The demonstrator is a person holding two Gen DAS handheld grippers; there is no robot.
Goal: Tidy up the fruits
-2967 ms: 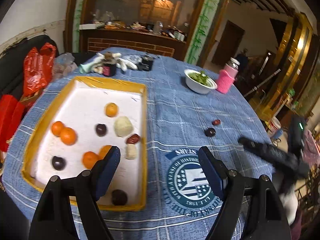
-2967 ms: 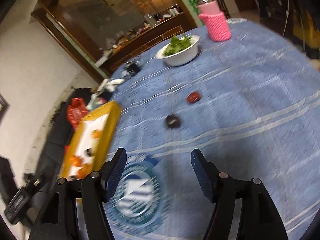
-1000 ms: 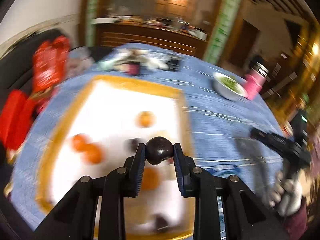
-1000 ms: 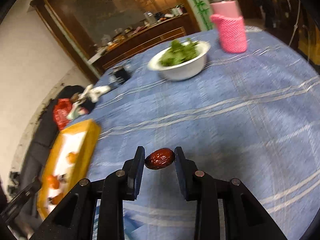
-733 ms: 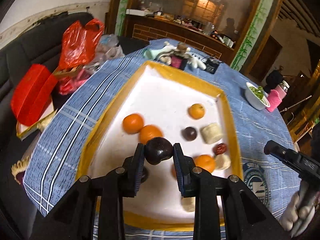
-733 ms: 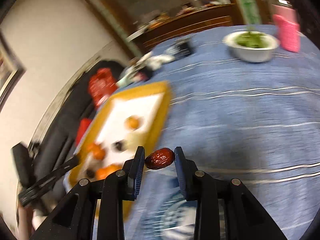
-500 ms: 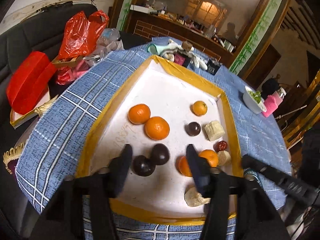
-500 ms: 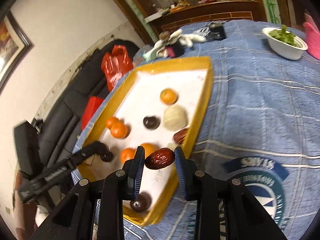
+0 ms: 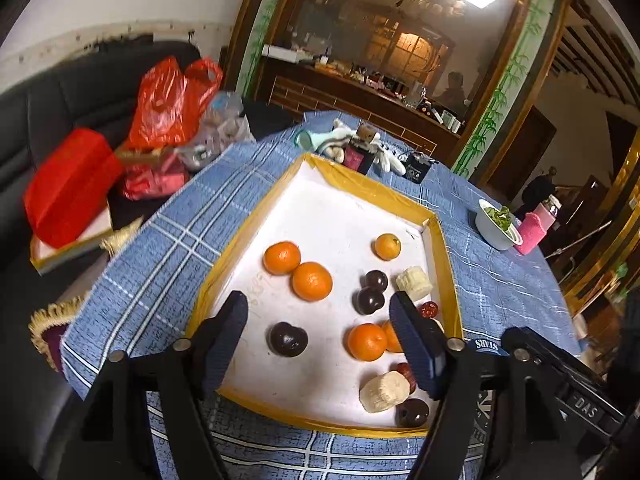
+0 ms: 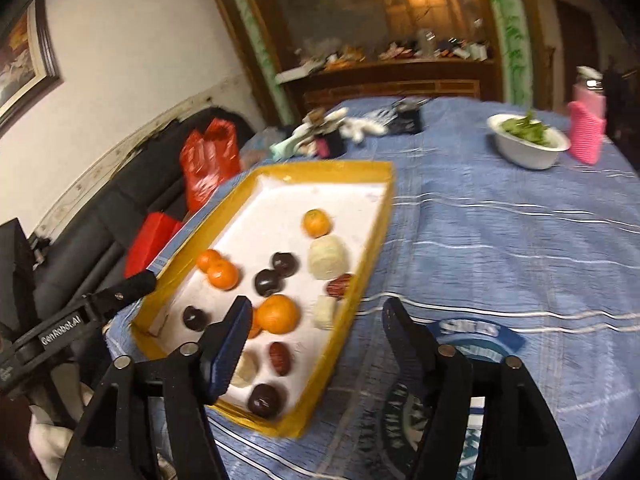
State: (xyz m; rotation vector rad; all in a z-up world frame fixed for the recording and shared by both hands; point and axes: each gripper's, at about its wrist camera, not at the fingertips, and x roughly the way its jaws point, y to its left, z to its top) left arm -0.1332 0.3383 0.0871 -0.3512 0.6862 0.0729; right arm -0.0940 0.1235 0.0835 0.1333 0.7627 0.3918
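Oranges [image 9: 311,281]: five; dark plums [image 9: 287,339]: four.

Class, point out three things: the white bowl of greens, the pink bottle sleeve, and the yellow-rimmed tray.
white bowl [image 10: 528,156], right wrist view, front wall.
pink bottle sleeve [image 10: 587,132], right wrist view, knitted side.
yellow-rimmed tray [image 9: 372,192], left wrist view, far rim.
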